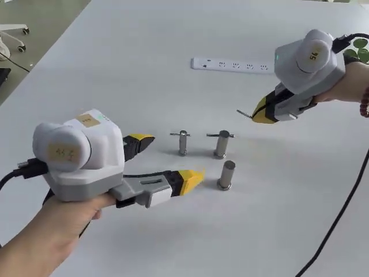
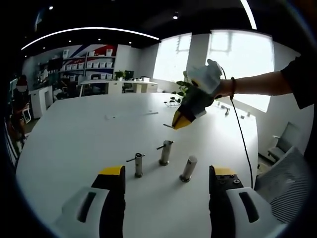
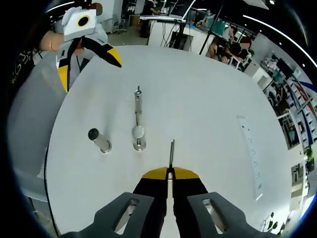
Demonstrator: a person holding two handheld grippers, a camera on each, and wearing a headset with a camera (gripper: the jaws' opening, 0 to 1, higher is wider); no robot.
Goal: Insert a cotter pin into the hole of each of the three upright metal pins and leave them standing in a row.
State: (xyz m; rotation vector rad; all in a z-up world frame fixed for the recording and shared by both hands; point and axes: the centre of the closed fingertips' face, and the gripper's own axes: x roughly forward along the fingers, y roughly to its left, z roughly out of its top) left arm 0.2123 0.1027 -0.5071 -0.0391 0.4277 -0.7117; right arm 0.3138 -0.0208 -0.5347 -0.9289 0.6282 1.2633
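Lower left: left gripper point(image 1: 173, 157) spread wide, empty. Upper right: right gripper point(image 1: 260, 114) pinching a cotter pin point(image 1: 245, 113). Mid-frame: three metal pins point(image 1: 221, 144) upright, two already cross-pinned.

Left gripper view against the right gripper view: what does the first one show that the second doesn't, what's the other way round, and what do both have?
Left gripper view: the left gripper with jaws wide apart, bright windows, and the right gripper hanging above the table on an outstretched arm. Right gripper view: that gripper's jaws from behind, shut on a cotter pin, with the left gripper across the table. Both: the white table and three upright metal pins, the bare pin standing out of line with the other two.
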